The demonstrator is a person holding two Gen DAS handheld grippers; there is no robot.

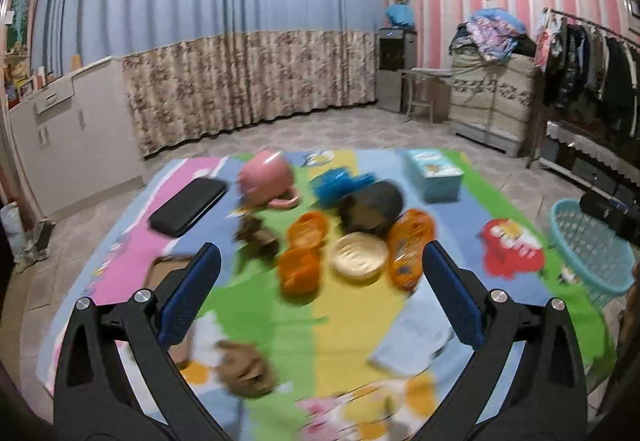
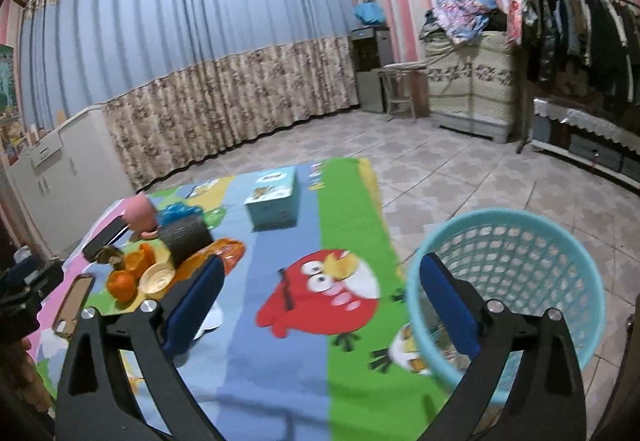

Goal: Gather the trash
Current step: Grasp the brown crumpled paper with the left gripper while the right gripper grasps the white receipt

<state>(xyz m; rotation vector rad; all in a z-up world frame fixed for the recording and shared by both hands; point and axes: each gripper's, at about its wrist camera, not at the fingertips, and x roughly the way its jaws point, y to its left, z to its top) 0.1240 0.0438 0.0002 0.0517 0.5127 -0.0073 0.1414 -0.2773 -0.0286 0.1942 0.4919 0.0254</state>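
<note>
Trash lies in a cluster on the colourful play mat (image 1: pixel 352 321): orange peels (image 1: pixel 300 269), an orange wrapper (image 1: pixel 408 253), a brown crumpled scrap (image 1: pixel 256 235) and a blue crumpled plastic piece (image 1: pixel 340 181). My left gripper (image 1: pixel 320 247) hovers open just short of them, nothing between its blue pads. Crumpled brown paper (image 1: pixel 246 369) lies under its left finger. My right gripper (image 2: pixel 320 259) is open and empty, above the mat beside the teal mesh basket (image 2: pixel 500 215), whose near rim sits behind its right finger. The peels (image 2: pixel 128 277) lie far left in the right wrist view.
On the mat also stand a pink mug (image 1: pixel 266 177), a black case (image 1: pixel 188 205), a dark cylinder (image 1: pixel 370 207), a cream bowl (image 1: pixel 360 255), a tissue box (image 1: pixel 434 173) and a phone (image 2: pixel 74 305). Tiled floor surrounds the mat; a clothes rack (image 2: pixel 580 25) stands right.
</note>
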